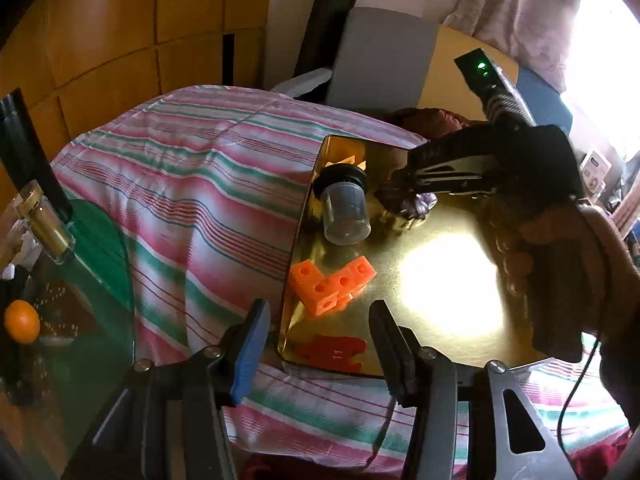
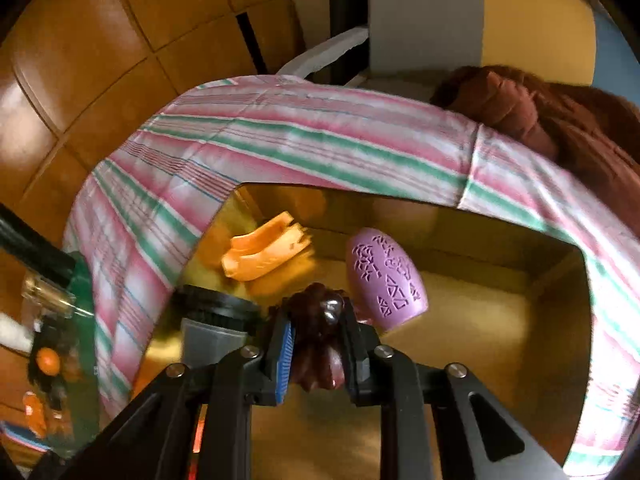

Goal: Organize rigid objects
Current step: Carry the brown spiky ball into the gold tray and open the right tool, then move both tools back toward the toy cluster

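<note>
A shiny gold tray point(image 1: 460, 312) lies on a striped cloth. On it are a grey canister with a black cap point(image 1: 346, 210), an orange block piece point(image 1: 330, 286) and a red flat piece point(image 1: 334, 354). My left gripper point(image 1: 318, 340) is open and empty above the tray's near edge. My right gripper point(image 2: 318, 340) is shut on a dark brown glossy object point(image 2: 322, 344) over the tray point(image 2: 480, 340). A purple patterned egg shape point(image 2: 386, 278), an orange clip point(image 2: 266, 254) and the canister point(image 2: 216, 332) lie ahead of it. The right gripper also shows in the left wrist view point(image 1: 394, 196).
The striped pink, green and white cloth point(image 1: 192, 200) covers the surface. A green glass table point(image 1: 96, 272) at left holds a gold-capped bottle point(image 1: 44, 222) and an orange fruit point(image 1: 22, 322). A brown cloth point(image 2: 540, 108) lies behind the tray.
</note>
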The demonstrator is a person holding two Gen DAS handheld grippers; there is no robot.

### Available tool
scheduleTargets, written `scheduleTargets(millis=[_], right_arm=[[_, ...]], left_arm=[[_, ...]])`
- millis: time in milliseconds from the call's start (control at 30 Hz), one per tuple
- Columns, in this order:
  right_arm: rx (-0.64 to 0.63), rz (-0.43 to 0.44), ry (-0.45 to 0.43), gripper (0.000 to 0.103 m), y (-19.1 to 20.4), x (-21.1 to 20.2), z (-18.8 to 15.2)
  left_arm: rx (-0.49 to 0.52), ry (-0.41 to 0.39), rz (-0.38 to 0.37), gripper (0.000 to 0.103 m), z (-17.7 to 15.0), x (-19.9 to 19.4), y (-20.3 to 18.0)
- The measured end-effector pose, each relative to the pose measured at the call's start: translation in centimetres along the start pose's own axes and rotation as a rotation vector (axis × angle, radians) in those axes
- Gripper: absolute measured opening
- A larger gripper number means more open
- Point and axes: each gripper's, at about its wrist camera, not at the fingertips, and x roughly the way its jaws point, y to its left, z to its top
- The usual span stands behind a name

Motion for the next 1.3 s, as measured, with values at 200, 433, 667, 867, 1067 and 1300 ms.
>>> scheduleTargets(millis=[200, 433, 667, 867, 1067, 1300], right_arm=[[0.036, 0.055, -0.028, 0.039, -0.3, -2.0, -1.0], [0.014, 0.059, -0.070, 0.039, -0.6, -5.2, -3.1], [-0.047, 0.027, -0.140, 0.039, -1.0, -8.9, -6.1], [-0.129, -0.068, -0.196, 0.042, -1.9, -11.8, -8.8], [-0.147, -0.168, -0.246, 0.044, -4.2, -14.4, -11.4], [-0.132, -0.262, -0.279, 0.045, -7.7, -16.6, -13.5]], left_arm=[[0.003, -0.006, -0.002, 0.055, 0.0, -0.2, -0.2], [0.023, -0.025, -0.002, 0.058, -0.1, -1.0, -0.9], [0.053, -0.036, 0.001, 0.059, -0.4, -1.8, -1.7], [0.083, -0.052, -0.004, 0.064, -0.5, -2.5, -2.8], [0.117, -0.055, -0.014, 0.068, -0.7, -2.8, -4.1], [0.180, -0.076, -0.024, 0.074, -0.8, -3.5, -6.3]])
